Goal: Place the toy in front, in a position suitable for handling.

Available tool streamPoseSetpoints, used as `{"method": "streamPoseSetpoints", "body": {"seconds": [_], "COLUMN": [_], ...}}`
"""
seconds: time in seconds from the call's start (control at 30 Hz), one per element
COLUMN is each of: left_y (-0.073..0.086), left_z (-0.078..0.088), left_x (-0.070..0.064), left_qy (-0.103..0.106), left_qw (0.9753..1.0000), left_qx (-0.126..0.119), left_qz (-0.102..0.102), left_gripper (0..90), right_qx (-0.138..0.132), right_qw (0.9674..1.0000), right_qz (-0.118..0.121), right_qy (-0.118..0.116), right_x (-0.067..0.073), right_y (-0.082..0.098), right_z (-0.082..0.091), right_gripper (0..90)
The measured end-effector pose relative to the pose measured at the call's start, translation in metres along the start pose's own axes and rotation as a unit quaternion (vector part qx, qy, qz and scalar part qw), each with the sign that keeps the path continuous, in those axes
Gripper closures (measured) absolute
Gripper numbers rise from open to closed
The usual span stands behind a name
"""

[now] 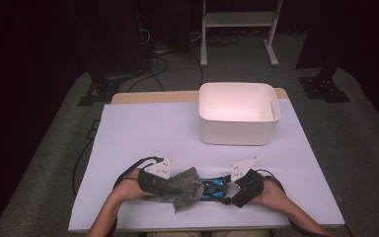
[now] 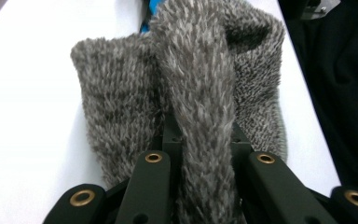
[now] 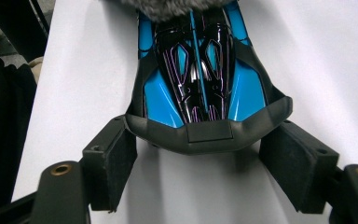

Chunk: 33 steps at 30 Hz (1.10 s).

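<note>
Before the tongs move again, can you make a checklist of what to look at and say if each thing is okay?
1. Left tongs pinching the grey woolly cloth: ok.
2. Right tongs open, pads beside the blue toy car: ok.
3. Right tongs holding the car firmly: not ok, pads not pressing yet.
4. Cloth on the car's far end: ok.
5. White tub upright on the table: ok.
6. Anything inside the tub: cannot tell.

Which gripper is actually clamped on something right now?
The left gripper, shut on the grey fuzzy cloth. The right gripper stands open around the blue toy car.
</note>
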State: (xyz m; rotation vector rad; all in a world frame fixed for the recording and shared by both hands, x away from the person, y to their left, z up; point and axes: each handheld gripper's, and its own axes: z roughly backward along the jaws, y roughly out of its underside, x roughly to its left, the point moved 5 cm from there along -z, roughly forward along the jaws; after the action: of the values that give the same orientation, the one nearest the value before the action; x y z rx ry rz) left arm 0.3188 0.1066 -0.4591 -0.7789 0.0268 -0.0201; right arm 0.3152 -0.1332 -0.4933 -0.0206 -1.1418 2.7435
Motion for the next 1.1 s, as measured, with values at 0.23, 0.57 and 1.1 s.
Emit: {"method": "streamPoseSetpoints", "body": {"seconds": [0.23, 0.57, 1.1], "left_y": [-0.035, -0.064, -0.055], "left_z": [-0.022, -0.048, -0.039], "left_x": [-0.001, 0.000, 0.001], "left_qy": [0.018, 0.043, 0.038], "left_qw": [0.9987, 0.9958, 0.9972], "left_qx": [0.009, 0.017, 0.002], "left_qz": [-0.047, -0.079, -0.064], "left_gripper": [76.7, 76.7, 76.6], "right_qx": [0.000, -0.005, 0.009], "right_qw": [1.0000, 0.9999, 0.9997], "right_qz": [0.001, -0.009, 0.015], "right_qy": [0.001, -0.003, 0.017], "right_x": [0.000, 0.000, 0.002], "right_y": [0.000, 0.000, -0.012], "right_z": [0.000, 0.000, -0.014], "right_gripper": [26.6, 25.0, 21.6]}}
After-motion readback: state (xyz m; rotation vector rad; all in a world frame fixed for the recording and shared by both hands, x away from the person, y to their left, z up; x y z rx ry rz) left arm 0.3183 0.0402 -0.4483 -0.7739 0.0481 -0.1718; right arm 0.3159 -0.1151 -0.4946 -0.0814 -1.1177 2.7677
